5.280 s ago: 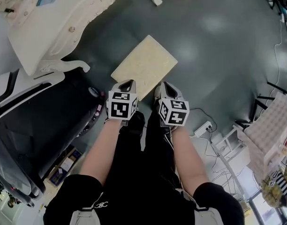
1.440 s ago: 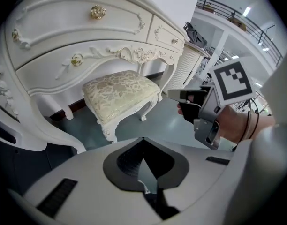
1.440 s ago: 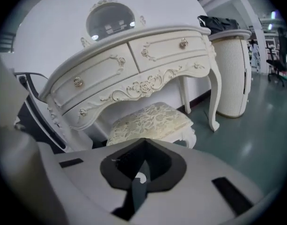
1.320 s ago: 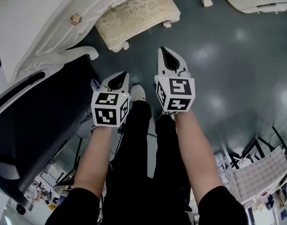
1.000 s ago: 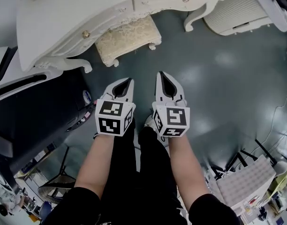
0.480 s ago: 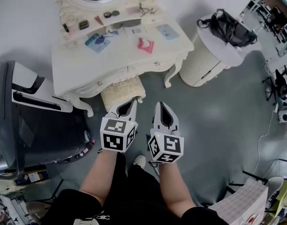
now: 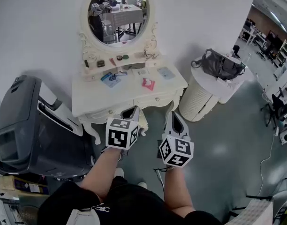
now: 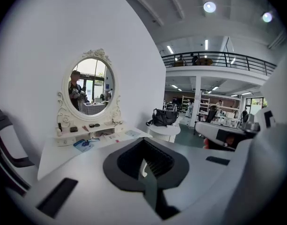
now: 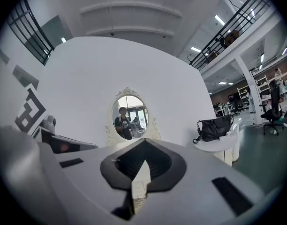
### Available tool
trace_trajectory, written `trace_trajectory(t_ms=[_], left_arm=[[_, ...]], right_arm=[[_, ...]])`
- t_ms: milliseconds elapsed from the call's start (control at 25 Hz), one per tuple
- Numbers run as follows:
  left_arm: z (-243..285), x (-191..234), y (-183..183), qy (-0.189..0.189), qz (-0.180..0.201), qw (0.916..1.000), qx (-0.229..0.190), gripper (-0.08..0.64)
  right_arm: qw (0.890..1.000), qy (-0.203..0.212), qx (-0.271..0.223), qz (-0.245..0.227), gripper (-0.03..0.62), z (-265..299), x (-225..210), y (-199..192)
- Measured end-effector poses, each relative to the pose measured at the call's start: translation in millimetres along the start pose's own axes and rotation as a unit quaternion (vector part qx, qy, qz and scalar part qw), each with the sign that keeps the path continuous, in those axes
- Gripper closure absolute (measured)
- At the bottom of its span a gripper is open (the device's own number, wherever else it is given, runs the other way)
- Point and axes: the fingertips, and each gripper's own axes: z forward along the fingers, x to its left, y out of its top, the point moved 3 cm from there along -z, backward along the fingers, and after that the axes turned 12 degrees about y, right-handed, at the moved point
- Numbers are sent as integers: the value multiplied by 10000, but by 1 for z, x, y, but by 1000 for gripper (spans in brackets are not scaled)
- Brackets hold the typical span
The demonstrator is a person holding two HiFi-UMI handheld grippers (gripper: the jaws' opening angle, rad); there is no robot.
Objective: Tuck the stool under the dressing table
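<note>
Cream-upholstered stool point(image 7: 142, 122) sits under the dressing table point(image 7: 92, 100), at its near edge. I judge it light, rigid in the frame and soft on the seat: press on the seat rim. My left gripper point(image 7: 132, 110) and right gripper point(image 7: 173, 114) are both clenched, empty.

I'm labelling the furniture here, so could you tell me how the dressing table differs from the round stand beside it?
The dressing table stands on curved legs; the round stand is a closed drum. The dressing table carries a mirror and small items; the round stand carries a black bag. Both are white.
</note>
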Motion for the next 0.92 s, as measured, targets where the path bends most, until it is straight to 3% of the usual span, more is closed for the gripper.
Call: trace_trajectory(t_ms=[320,640,920], left_arm=[[-13,-30,14,-101,53,9996,-275,561],[-20,-34,31,-7,64,9989,-471,561],[-22,-48,24,-37,89,9992,-384,561]], right_arm=[[9997,216,-67,15,584,-10,-13,20],[9988,427,-228,-2,584,-12,-21,40],[9979,646,-27,-63,583,-16,-17,31]])
